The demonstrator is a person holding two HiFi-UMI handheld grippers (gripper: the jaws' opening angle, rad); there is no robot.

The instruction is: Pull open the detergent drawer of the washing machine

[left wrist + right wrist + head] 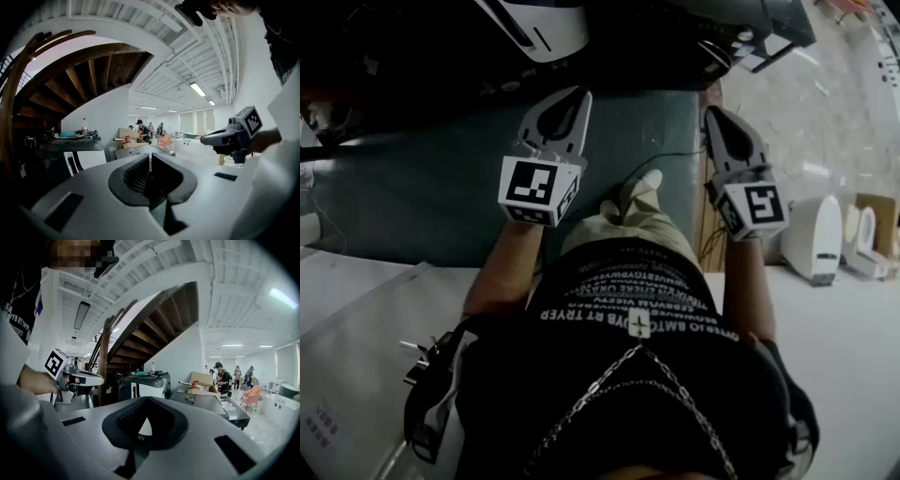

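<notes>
So the grey-green floor (403, 206) took up most of what was in front of you. Past its far edge sat the white appliance (539, 26) that I took for the washing machine, well apart from both tools. It lay pretty much straight ahead of your left gripper (572, 103), which looked to me like the nearer of the two. Your right gripper (719, 122) was off to the side and angled in toward it. Both had their jaws pressed together on nothing, held out roughly level. The detergent drawer was too small and dark to pick out from there, so I couldn't tell where it sat on the front. My guess was you'd have to walk up first.
</notes>
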